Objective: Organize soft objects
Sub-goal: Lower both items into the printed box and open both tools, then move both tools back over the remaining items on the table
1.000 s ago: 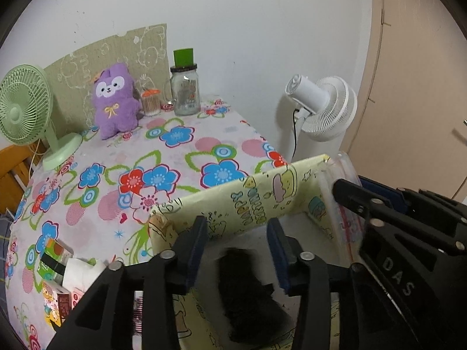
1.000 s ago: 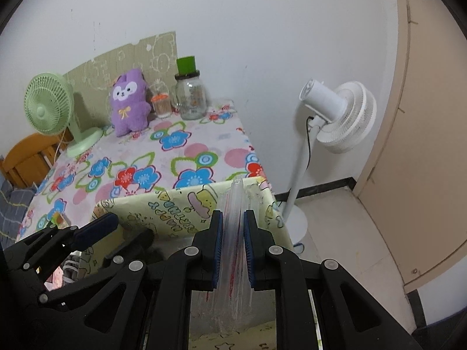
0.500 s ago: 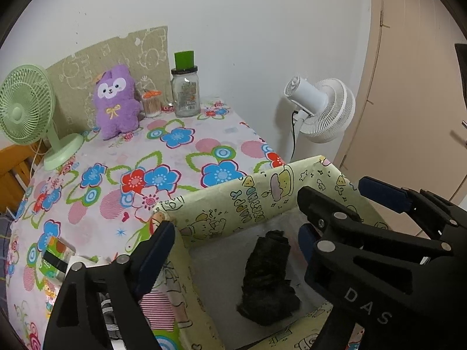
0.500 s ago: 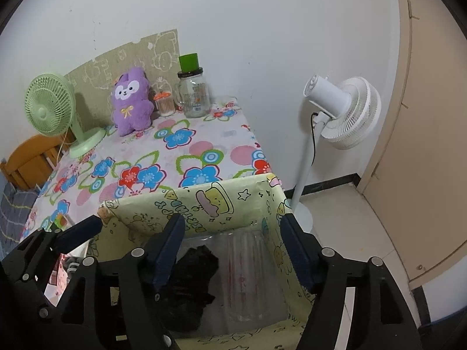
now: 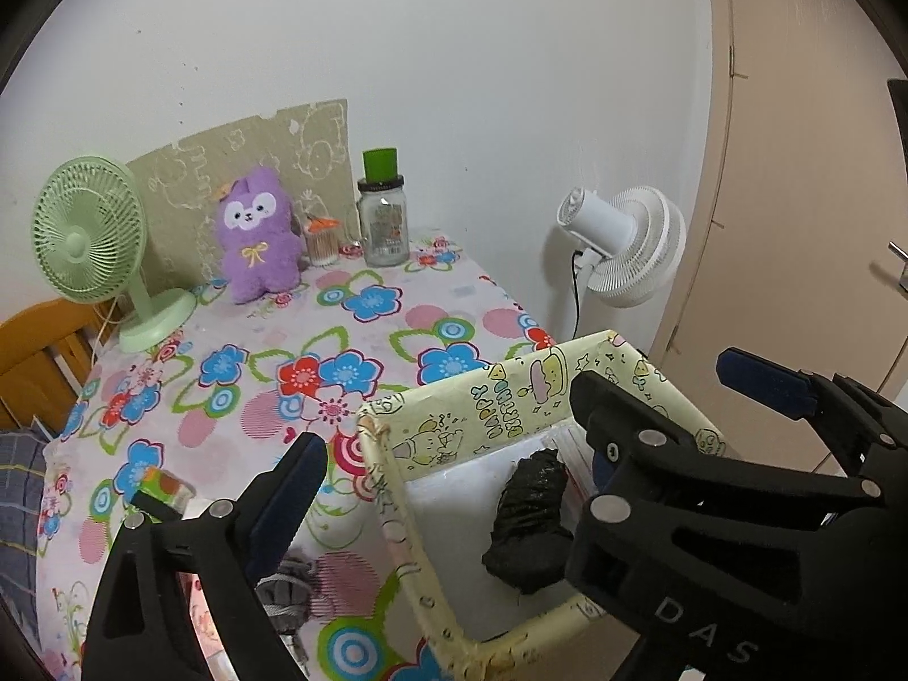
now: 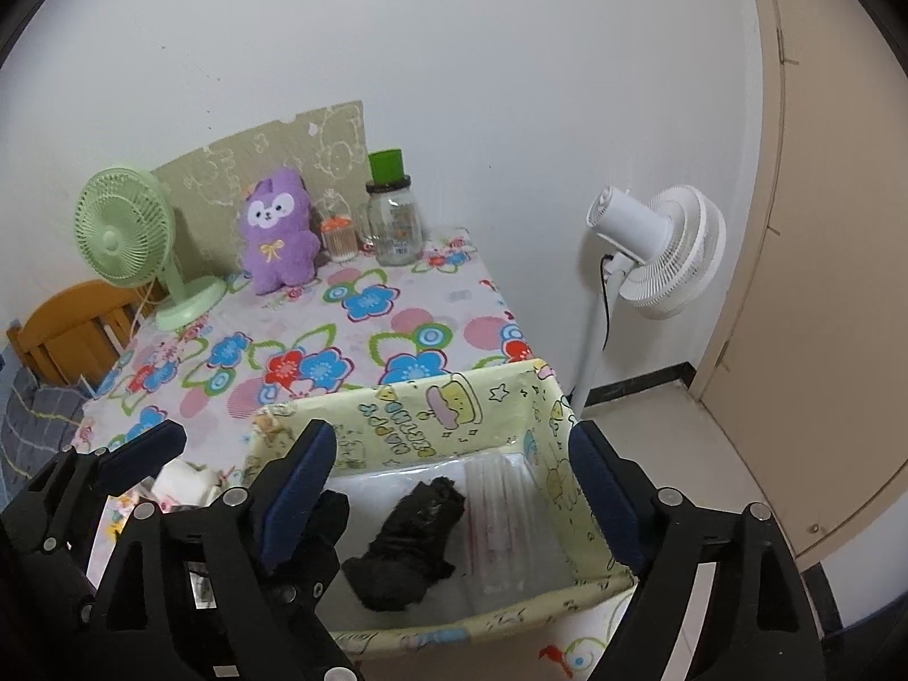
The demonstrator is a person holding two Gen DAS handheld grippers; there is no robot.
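**A:** What is shown from the left wrist, and what could go wrong?

**B:** The left gripper [image 5: 448, 465] is seen with its jaws just opened wide, nothing between them. A crumpled black cloth [image 5: 530, 516] lies inside the box [image 5: 397, 505], a thin-walled paper box printed with cartoons, at the corner of the flowered table [image 5: 340, 363]. The light box could be knocked off if its rim were clipped.

**A:** And from the right wrist?

**B:** The right gripper [image 6: 454, 482] is also spread wide and empty, its jaws just opened. Beside the cloth a clear crinkly plastic bag [image 6: 502, 516] lies flat; its contents cannot be made out. Being slippery, it may be hard to regrasp. A fuzzy purple plush toy [image 6: 281, 230] stands well apart, by the wall.
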